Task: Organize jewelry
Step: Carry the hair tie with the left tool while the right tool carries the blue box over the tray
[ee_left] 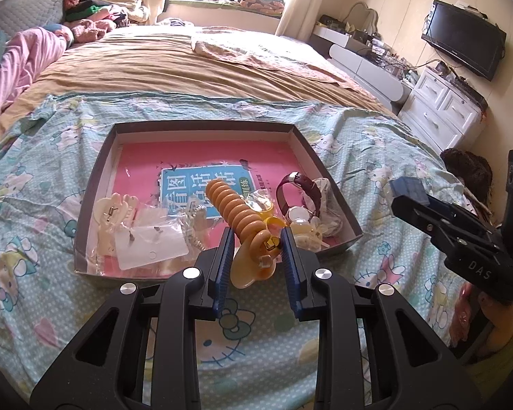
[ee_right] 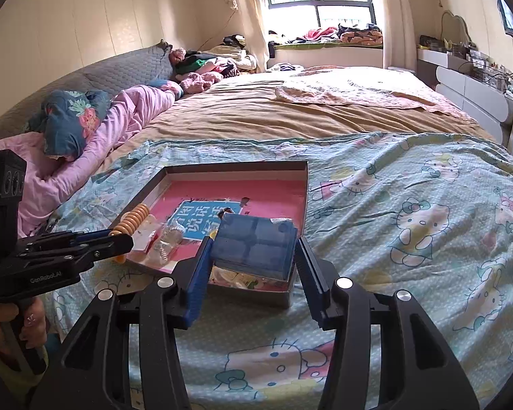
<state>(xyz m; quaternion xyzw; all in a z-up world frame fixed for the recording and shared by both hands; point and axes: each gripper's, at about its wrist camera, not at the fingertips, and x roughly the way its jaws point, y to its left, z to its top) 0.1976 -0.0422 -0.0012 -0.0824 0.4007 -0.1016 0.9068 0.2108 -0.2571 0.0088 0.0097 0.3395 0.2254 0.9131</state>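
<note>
The orange plastic hair claw clip with a long ribbed, coil-like spine (ee_left: 242, 218) is pinched at its handle end by the left tool (ee_left: 255, 251). Its two blue pads press in on the clip's yellow hinge, and the spine sticks forward and up over the near edge of the shallow grey cardboard box lid (ee_left: 95, 184). From the right wrist view the same clip (ee_right: 133, 220) shows only as a stack of orange rings beyond the left tool's tip (ee_right: 119, 235).

The right tool (ee_right: 253, 256) grips a dark blue translucent plastic compartment box (ee_right: 256, 244) between its pads, held just above the near right corner of the lid. Only four of its cells can be made out; its contents cannot be told.

The lid lies on a pale green cartoon-cat bedspread (ee_left: 222, 335) on the bed. Inside it, a pink book with a blue title panel (ee_left: 188, 157) covers the floor. On the book lie a cream plastic claw clip (ee_left: 114, 206), a clear plastic packet holding small earrings (ee_left: 147, 242), and a wristwatch with a dark maroon strap (ee_left: 299, 189). Near the watch a heap of pale and clear pieces is too tangled to sort out, and the orange clip hides part of it.

A hand (ee_right: 30, 321) on the left tool's grip is cut off at the frame edge.
</note>
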